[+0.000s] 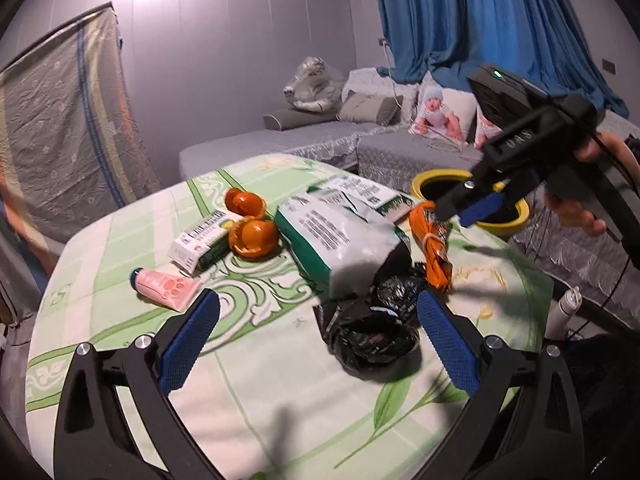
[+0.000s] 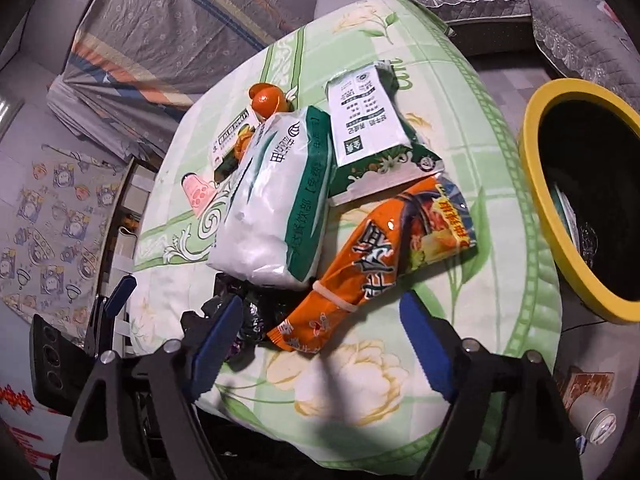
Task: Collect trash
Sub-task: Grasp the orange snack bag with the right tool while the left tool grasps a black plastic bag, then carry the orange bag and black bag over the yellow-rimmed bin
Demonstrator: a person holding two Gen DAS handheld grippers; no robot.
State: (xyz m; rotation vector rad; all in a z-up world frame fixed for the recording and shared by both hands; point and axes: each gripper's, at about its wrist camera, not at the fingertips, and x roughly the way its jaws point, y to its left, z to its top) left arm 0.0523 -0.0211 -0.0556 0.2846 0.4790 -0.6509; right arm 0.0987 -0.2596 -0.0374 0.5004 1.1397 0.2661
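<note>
Green-patterned cloth (image 1: 120,248) covers the table; a grey sofa (image 1: 304,140) and blue curtain (image 1: 480,20) fill the upper half of the left wrist view.

Trash lies at mid-table: a white bag (image 2: 276,200), a green packet (image 2: 372,120) overlapping its right edge, an orange wrapper (image 2: 384,256) lower right of both, and black plastic (image 1: 376,320) under the white bag's near end. Orange peel (image 1: 254,234), a small box (image 1: 200,244) and a pink tube (image 1: 168,286) sit to the left.

A yellow-rimmed bin (image 2: 532,184) stands off the table's right edge.

Left gripper (image 1: 318,338): fingers wide, black plastic between them, no contact visible.

Right gripper (image 2: 320,344): fingers wide, flanking the orange wrapper's near end; pads are apart from it.
</note>
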